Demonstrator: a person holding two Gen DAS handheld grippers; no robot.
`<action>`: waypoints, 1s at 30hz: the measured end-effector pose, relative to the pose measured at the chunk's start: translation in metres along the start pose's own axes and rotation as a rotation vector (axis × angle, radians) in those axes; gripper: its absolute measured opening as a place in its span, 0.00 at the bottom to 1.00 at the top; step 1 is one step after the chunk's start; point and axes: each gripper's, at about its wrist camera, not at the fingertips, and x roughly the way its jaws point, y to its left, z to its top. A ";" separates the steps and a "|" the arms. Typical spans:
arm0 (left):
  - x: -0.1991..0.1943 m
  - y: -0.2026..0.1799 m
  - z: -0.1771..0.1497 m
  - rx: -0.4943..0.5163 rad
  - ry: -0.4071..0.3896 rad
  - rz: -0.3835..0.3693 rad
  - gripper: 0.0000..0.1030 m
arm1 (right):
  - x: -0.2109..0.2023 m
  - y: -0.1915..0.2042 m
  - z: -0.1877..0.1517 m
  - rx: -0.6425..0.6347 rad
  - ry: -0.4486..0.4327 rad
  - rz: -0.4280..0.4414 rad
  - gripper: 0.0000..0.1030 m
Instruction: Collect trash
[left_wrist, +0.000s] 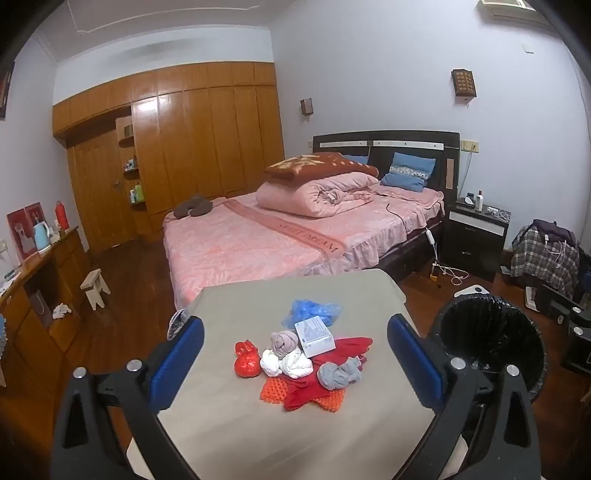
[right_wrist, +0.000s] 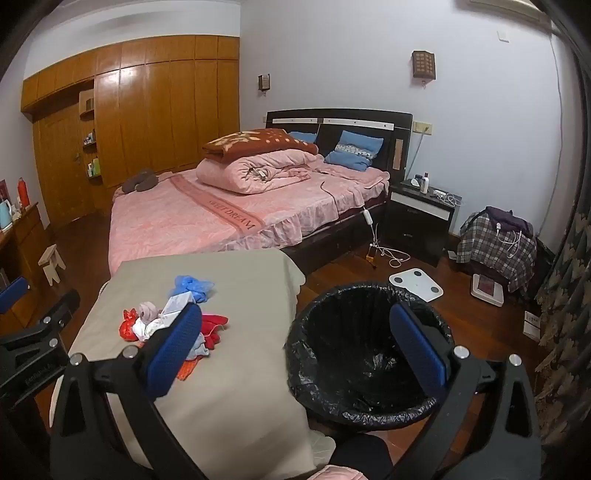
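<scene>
The trash pile (left_wrist: 299, 360) lies in the middle of the table (left_wrist: 258, 435), and the bin (right_wrist: 369, 354) stands just beside, so dropping is easy. The left gripper (left_wrist: 295, 354) faces the pile and the right gripper (right_wrist: 295, 347) the bin, both spread wide and empty.

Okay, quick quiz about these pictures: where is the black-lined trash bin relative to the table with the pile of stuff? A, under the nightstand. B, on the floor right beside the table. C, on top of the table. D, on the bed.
B: the trash bin stands on the wood floor next to the cloth-covered table, while the pile sits on the tabletop.
</scene>
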 end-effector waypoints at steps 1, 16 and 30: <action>0.000 0.000 0.000 -0.003 -0.002 0.000 0.94 | 0.000 0.000 0.000 0.001 -0.004 0.002 0.96; 0.000 -0.002 0.000 0.002 -0.003 -0.002 0.94 | 0.000 -0.001 0.001 -0.002 -0.003 0.001 0.96; 0.000 0.001 0.000 -0.007 -0.003 -0.005 0.94 | 0.000 -0.002 0.002 -0.005 -0.001 0.000 0.96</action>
